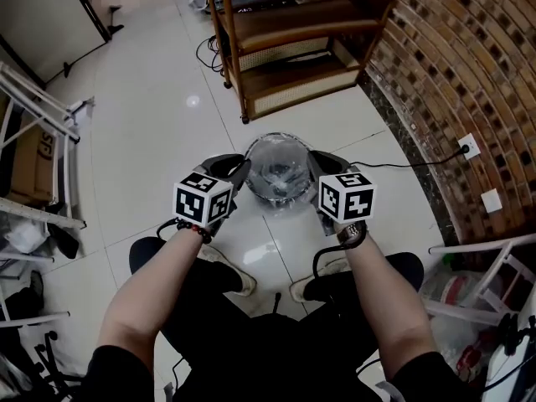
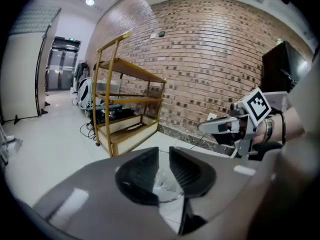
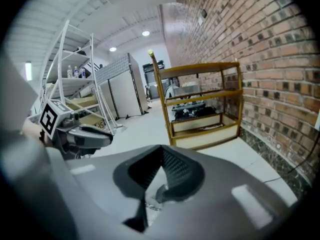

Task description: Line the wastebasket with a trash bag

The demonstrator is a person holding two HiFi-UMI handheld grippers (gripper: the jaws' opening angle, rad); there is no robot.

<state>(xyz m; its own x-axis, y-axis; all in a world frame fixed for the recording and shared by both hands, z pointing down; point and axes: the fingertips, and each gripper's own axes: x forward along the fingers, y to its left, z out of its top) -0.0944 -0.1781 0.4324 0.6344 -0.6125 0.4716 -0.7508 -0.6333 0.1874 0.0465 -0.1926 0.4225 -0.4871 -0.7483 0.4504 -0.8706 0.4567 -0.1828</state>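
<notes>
White glossy floor tiles [image 1: 151,124] run up to a brick wall [image 1: 469,57], with a wooden shelf unit [image 1: 293,32] standing against it. Just in front of the shelf sits the round wastebasket [image 1: 280,136], between the person's feet and the shelf. A clear trash bag [image 1: 283,167] lies crumpled inside it.

The left gripper [image 2: 164,154] is at the rim's left side, its jaws drawn to a narrow slot. Film shows in the slot, and it looks nipped there. The right gripper [image 3: 161,159] is at the opposite side with its jaws fully together, and a crinkle of film sits at their base.

The step in hand looks like raising the bag's mouth. To do it well, lift both sides evenly and spread them wider than the rim. Then fold the film down over opposite edges, without tugging hard enough to tear it or pull it free.
</notes>
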